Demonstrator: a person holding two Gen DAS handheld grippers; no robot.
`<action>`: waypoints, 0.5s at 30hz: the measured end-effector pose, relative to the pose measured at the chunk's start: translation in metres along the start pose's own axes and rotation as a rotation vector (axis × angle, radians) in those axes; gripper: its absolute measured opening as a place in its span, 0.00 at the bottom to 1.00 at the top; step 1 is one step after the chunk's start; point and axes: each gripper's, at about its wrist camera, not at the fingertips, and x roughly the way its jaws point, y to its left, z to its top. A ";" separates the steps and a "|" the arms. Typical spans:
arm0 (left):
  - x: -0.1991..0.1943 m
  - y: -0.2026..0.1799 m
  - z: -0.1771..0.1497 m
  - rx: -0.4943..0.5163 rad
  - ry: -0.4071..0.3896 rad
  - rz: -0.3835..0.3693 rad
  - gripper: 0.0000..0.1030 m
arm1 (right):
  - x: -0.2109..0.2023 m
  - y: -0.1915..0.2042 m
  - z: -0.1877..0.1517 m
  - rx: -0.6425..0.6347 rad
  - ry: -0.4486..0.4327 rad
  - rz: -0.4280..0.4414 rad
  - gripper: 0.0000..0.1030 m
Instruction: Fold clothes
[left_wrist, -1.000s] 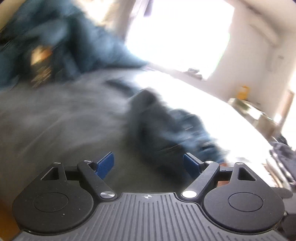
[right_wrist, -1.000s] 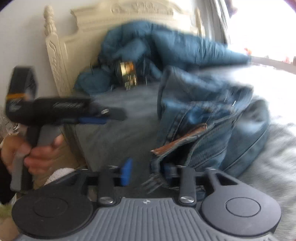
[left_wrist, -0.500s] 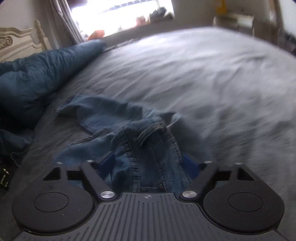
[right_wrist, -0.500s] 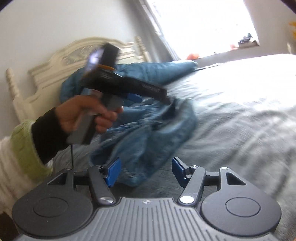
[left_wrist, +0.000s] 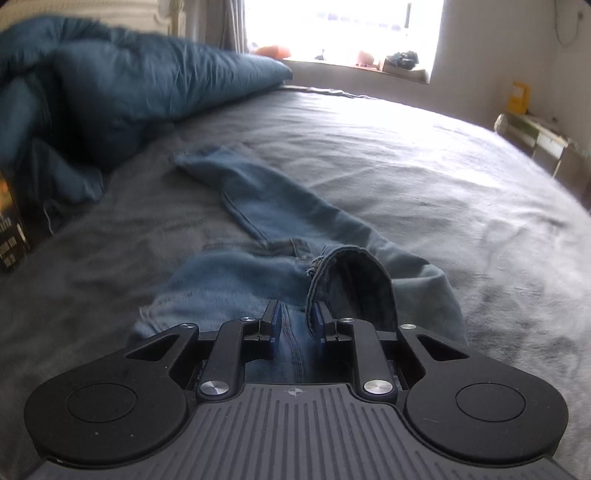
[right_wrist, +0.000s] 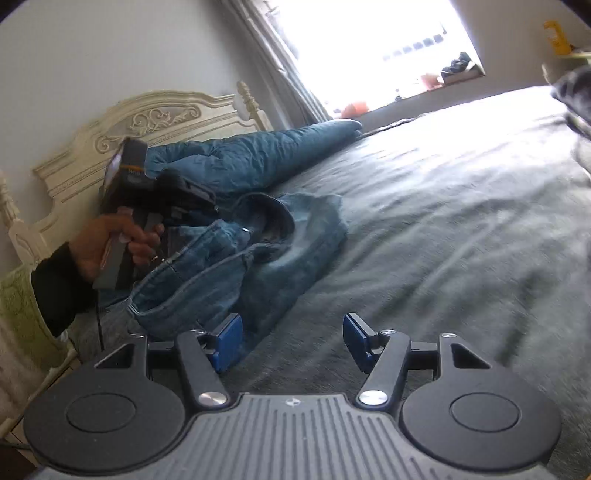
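since half a second ago the left gripper has pinched the jeans (one pair, on the bed); right gripper fingers stay spread, empty.

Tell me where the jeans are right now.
The jeans lie on the grey bedspread near the blue duvet; the left gripper jaws pinch their near end.

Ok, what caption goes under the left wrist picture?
Left gripper pinching blue jeans spread on a grey bed.
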 end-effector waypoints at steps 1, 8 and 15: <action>0.003 0.002 0.000 -0.011 0.005 -0.017 0.20 | 0.004 0.004 0.004 -0.016 -0.007 -0.001 0.62; 0.025 -0.003 0.013 -0.085 0.063 -0.139 0.37 | 0.033 0.023 0.034 0.052 -0.003 0.010 0.62; 0.074 -0.032 0.023 -0.012 0.181 -0.126 0.40 | 0.034 0.041 0.025 0.019 0.024 -0.071 0.62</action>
